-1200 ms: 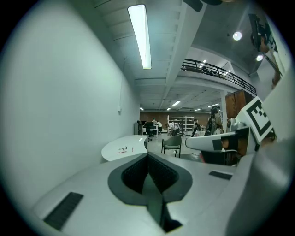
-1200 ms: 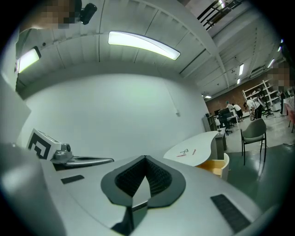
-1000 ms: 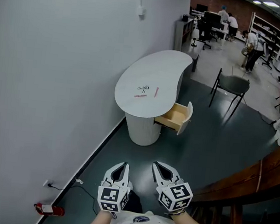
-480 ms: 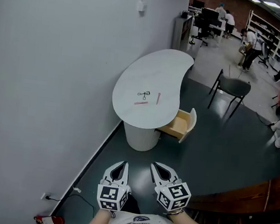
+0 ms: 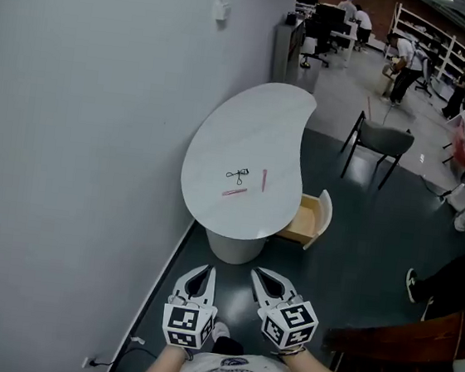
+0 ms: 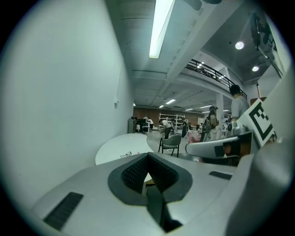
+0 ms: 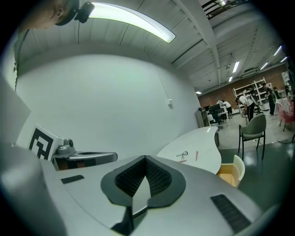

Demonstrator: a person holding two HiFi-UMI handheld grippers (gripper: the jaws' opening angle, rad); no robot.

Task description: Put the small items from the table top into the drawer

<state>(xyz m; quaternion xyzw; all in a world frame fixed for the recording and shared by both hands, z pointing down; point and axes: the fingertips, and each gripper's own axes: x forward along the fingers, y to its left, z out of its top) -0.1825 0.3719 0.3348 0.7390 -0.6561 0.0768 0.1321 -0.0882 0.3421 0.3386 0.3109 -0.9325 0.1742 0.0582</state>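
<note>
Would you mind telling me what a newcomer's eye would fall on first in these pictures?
The white curved table by the grey wall stands out, bearing a small black tool and two pink sticks, with its wooden drawer pulled open on the right. Low in the head view, the left gripper and right gripper hang side by side, both shut and empty, short of the table.

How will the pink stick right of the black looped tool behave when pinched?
The pink stick looks thin, so probably light. Lying flat on the smooth white table, it may skid or roll when nudged. Too small to judge stiffness.
</note>
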